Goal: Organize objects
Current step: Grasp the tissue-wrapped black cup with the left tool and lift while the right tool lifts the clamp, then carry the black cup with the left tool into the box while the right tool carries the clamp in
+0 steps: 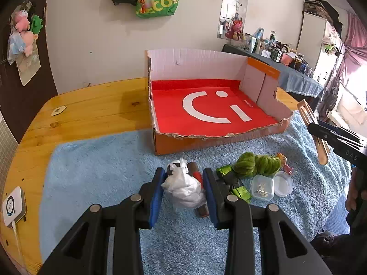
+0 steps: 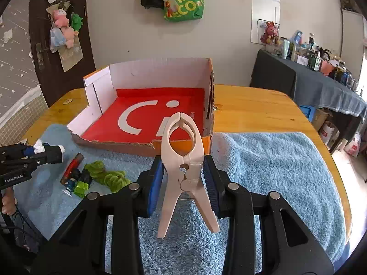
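— Why are both tongs full at once?

— To carry two things in one trip. My left tongs (image 1: 183,192) are clamped on a crumpled white plastic bag (image 1: 183,186), pads squeezing its sides because it is soft and would slump otherwise. My right tongs (image 2: 183,181) grip a pale plastic clip (image 2: 182,160) at its pivot, nose forward, so it sits balanced.

— And the rest?

— The green yarn bundle (image 1: 258,163), the small clear case (image 1: 262,186) and the round lid (image 1: 284,183) lie on the blue towel (image 1: 103,171) on the desk (image 1: 91,105), bunched just beside the box.

— Where do they go?

— I judge into the cardboard box (image 1: 195,64); its torn front wall is low, so I can come in over it.
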The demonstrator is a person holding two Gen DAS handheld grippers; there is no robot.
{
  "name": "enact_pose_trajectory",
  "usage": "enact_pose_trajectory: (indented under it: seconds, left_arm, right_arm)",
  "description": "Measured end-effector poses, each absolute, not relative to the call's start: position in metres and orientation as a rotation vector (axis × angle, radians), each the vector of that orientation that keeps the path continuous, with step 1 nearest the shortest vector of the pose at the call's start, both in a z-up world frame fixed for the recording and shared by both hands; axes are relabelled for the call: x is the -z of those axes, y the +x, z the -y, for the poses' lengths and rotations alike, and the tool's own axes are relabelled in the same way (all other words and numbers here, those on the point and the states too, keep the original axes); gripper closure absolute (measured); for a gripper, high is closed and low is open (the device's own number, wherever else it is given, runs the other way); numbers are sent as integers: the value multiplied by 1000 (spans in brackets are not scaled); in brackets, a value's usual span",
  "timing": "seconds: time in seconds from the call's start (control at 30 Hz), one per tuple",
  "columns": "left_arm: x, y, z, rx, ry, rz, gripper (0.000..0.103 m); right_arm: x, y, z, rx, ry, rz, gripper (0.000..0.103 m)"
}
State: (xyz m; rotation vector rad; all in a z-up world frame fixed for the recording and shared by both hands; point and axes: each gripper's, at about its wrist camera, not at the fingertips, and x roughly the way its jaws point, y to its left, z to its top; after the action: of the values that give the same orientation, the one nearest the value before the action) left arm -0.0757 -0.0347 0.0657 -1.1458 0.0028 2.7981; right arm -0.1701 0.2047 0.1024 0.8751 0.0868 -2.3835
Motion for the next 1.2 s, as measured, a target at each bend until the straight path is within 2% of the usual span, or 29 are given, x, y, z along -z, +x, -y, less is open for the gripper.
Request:
enact_pose_trajectory:
  seconds: [0.5, 0.8, 1.0, 1.2]
  left_arm:
    - [-77, -70, 34, -2822, -1108, 7, 68]
    - [-102, -80, 27, -2816, -1019, 34, 68]
    - [-110, -116, 22, -2767, -1007, 123, 68]
    - [-94, -161, 27, -2684, -1110, 262, 68]
  right_arm:
    - [-107, -168, -206, 2369, 860, -89, 69]
    - [-118, -177, -198, 2343, 836, -109, 69]
    - [-127, -206, -180, 2311, 842, -170, 69]
    - [-123, -242, -156, 2248, 914, -240, 69]
